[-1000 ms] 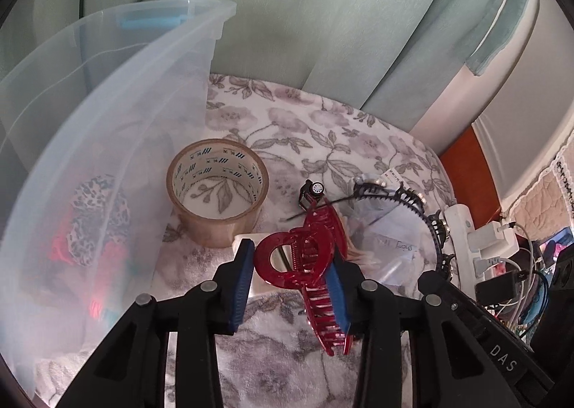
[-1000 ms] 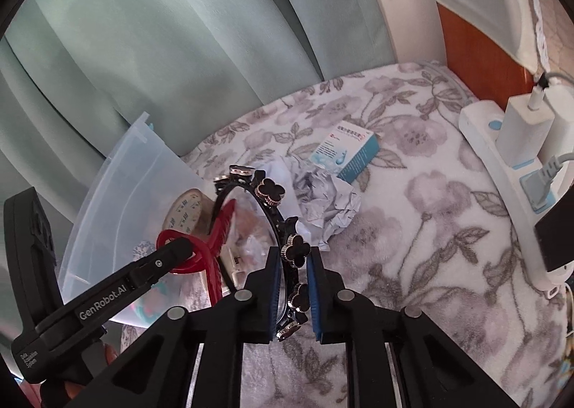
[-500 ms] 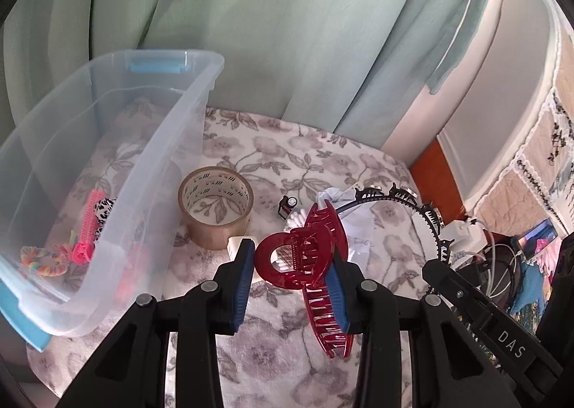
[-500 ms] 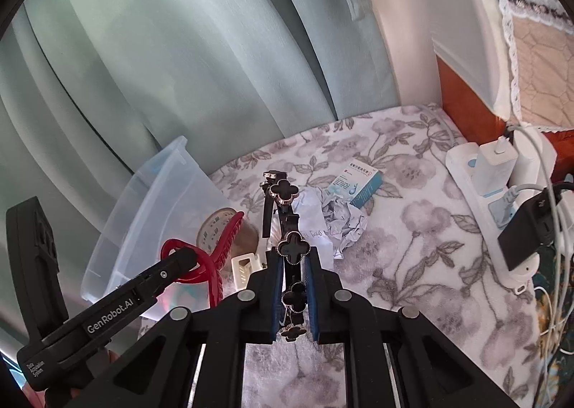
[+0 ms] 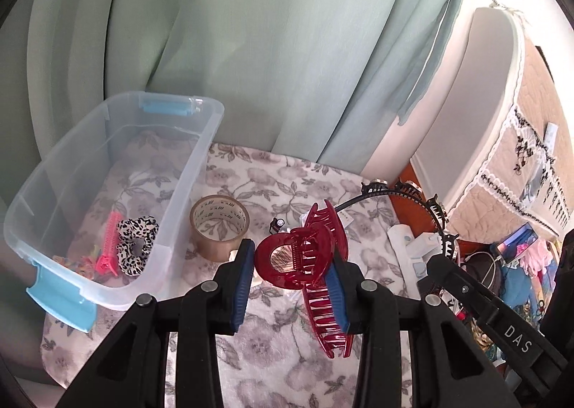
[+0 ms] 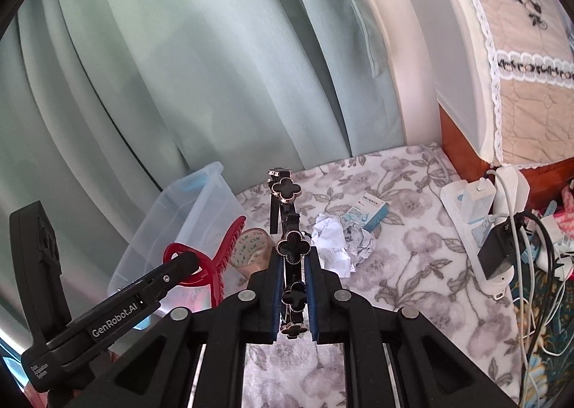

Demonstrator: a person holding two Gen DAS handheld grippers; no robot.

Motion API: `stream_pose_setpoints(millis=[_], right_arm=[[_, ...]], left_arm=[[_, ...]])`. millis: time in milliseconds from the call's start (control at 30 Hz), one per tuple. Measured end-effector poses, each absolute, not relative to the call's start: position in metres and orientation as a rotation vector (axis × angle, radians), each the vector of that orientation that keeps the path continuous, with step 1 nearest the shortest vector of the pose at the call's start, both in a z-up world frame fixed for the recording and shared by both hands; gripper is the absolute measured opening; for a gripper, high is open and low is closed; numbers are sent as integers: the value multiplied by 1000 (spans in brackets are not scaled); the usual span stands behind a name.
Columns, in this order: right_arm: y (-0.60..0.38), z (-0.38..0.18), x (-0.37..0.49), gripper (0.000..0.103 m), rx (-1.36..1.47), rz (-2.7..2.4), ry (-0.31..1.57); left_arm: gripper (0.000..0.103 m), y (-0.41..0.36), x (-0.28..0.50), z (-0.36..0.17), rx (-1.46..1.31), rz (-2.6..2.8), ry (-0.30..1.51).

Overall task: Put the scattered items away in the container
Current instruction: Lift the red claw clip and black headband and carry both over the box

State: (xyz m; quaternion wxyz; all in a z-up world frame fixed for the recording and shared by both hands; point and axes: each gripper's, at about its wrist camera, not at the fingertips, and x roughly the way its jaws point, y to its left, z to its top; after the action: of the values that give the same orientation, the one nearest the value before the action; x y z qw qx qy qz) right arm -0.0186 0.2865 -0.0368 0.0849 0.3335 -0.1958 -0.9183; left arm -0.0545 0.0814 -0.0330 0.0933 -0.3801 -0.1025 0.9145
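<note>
The left gripper point(image 5: 292, 264) hangs above the floral cloth point(image 5: 272, 178), its jaws closed on a red claw clip point(image 5: 308, 261) whose round handle end sits between the blue pads while its toothed half juts down and out past the right-hand pad. The clear container point(image 5: 201, 153) — a plastic bin with blue latches — stands to the left of the clip, well apart from it, and already holds a leopard-print scrunchie point(image 5: 136, 243), a pink clip point(image 5: 109, 246) and some coloured hair ties point(image 5: 80, 261) near its closer end. Just beside the container's right wall a roll of brown tape point(image 5: 219, 226) stands on the cloth, between the container and the held clip. The right gripper point(image 6: 292, 282) is lifted too, jaws clamped on a black headband point(image 6: 292, 246) set with clover-shaped ornaments; the band arcs up and away from the jaws, clear of the cloth. Farther from the container than the tape, a crumpled sheet of paper point(image 6: 340, 243) lies on the cloth with a small blue-and-white box point(image 6: 371, 210) touching its far side. A white power strip point(image 6: 470, 214) with plugged-in chargers lies at the cloth's far right edge, well away from the container.
</note>
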Motion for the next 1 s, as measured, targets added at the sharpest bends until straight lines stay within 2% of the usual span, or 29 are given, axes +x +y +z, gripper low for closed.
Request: stream_pose_setpoints(millis=[533,1000], right_arm=[[256,21,7,13,838,-2736,-505],[185,39,14,13,738,-2719,-290]], left_arm=[[40,45,-14,16,-917,2807,-354],[40,-1,-2,34,-798,2879,-422]])
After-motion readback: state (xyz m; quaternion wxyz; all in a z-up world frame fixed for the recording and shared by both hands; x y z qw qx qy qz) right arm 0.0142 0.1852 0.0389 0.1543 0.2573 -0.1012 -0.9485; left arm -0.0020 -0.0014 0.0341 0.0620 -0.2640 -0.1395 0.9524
